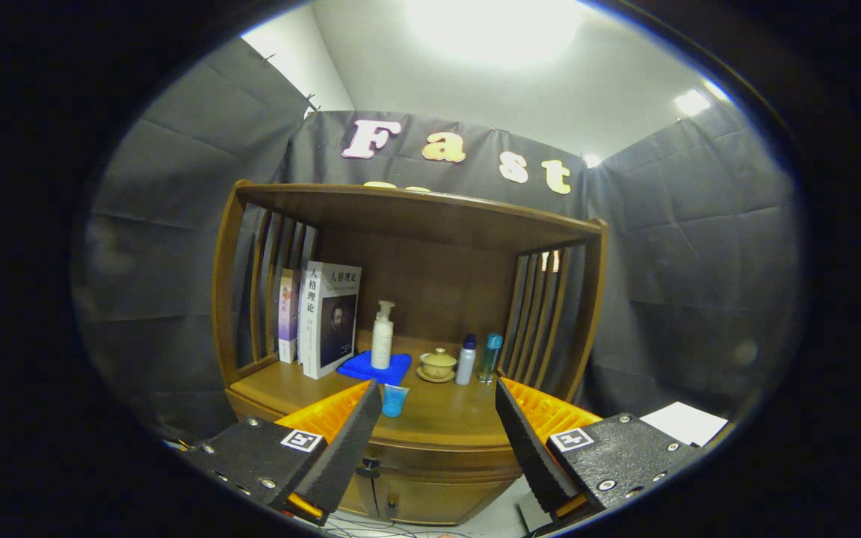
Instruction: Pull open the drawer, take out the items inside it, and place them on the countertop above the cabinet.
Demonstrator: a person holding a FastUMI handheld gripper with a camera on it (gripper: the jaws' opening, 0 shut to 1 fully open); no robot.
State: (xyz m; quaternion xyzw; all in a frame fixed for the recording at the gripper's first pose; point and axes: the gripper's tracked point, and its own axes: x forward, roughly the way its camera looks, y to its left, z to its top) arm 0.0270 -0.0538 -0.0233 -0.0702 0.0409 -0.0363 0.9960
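Observation:
A brown wooden cabinet with a slatted shelf frame stands ahead of me. Its countertop (445, 418) lies between and just beyond my fingertips. The drawer front (438, 457) below the countertop's curved edge is closed, with a dark knob (368, 469) near my left finger. A small blue cup (394, 400) sits on the countertop beside the left fingertip. My gripper (438, 400) is open and holds nothing, a little short of the cabinet front. What is inside the drawer is hidden.
On the countertop stand upright books (329, 317) at the left, a white pump bottle (382, 336) on a blue cloth (375, 368), a lidded tan cup (438, 365), a white bottle (466, 360) and a teal-capped bottle (490, 357). Cabinet doors (430, 504) lie under the drawer. A white sheet (684, 422) lies at the right.

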